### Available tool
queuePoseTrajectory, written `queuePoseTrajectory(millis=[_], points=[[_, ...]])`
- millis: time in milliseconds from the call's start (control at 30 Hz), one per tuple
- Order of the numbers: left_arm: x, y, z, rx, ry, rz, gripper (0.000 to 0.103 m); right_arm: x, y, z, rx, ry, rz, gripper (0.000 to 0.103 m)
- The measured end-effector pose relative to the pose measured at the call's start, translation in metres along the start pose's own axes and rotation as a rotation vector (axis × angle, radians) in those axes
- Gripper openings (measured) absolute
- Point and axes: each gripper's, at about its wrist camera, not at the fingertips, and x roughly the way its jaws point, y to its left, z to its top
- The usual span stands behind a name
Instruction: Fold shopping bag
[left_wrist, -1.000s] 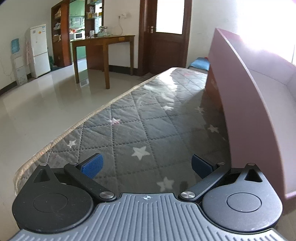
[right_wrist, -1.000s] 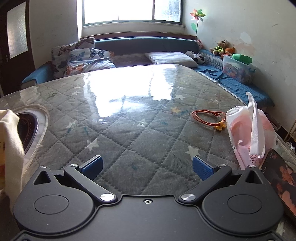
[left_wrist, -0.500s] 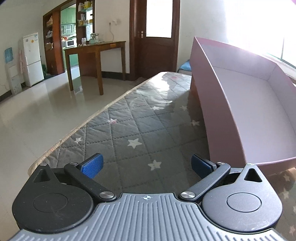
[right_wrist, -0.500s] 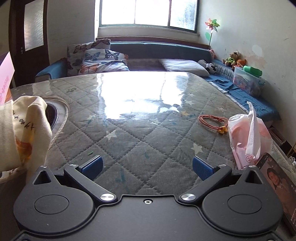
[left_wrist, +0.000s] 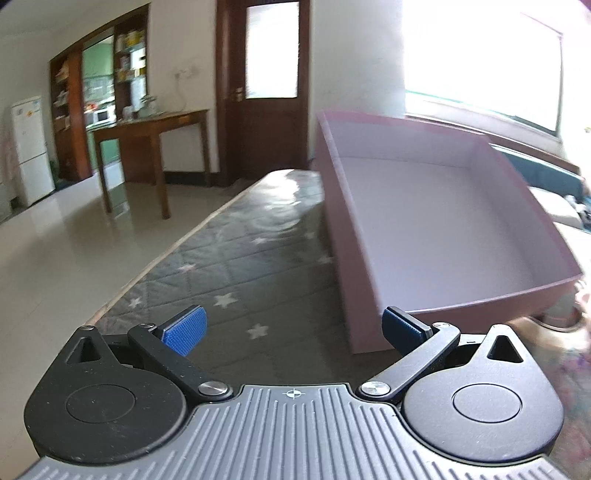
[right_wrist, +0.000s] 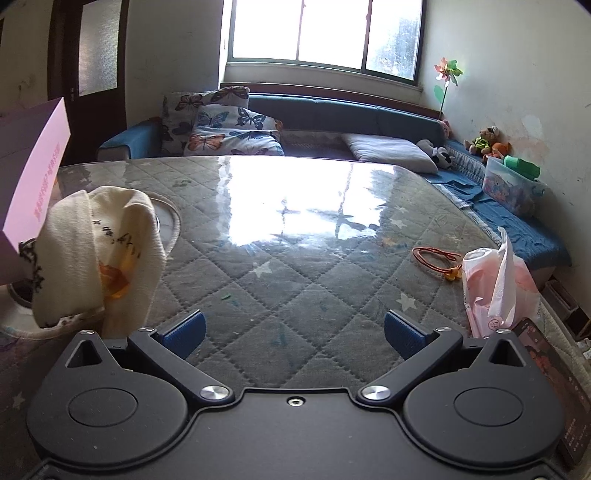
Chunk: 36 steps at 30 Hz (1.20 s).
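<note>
The left gripper (left_wrist: 293, 326) has a grey ribbed body plate with lengthwise grooves and a small white crosshair mark at the middle of its far edge. Two matte black round housings flank the plate, each with a raised disc on top and a triangular cut-out at its far tip. Black link arms run from silver round-head screws to the fingers (left_wrist: 184, 330), which carry bright blue textured pads.

The right gripper (right_wrist: 294, 329) is built alike, but its body plate is smooth matte black, with one small silver screw at the middle of its far edge. Its fingers (right_wrist: 404, 334) bear the same blue ridged pads.
</note>
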Motion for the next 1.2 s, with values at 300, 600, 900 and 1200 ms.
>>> queuePoseTrajectory(millis=[300,600,900,1200], points=[[-0.019,-0.037,0.001,0.056,-0.005,-0.131,0.102,-0.023,0.005,-0.003,-0.018,-0.009,0.017,0.103],[-0.024,-0.066,-0.005,0.093,0.008,-0.239,0.102,-0.039,0.013,-0.007,-0.017,-0.007,0.054,0.103],[-0.021,-0.1,-0.008,0.142,0.018,-0.333,0.102,-0.048,0.021,-0.01,-0.018,0.006,0.09,0.103],[-0.021,-0.129,-0.008,0.177,0.026,-0.417,0.102,-0.056,0.029,-0.013,-0.036,0.019,0.108,0.103]])
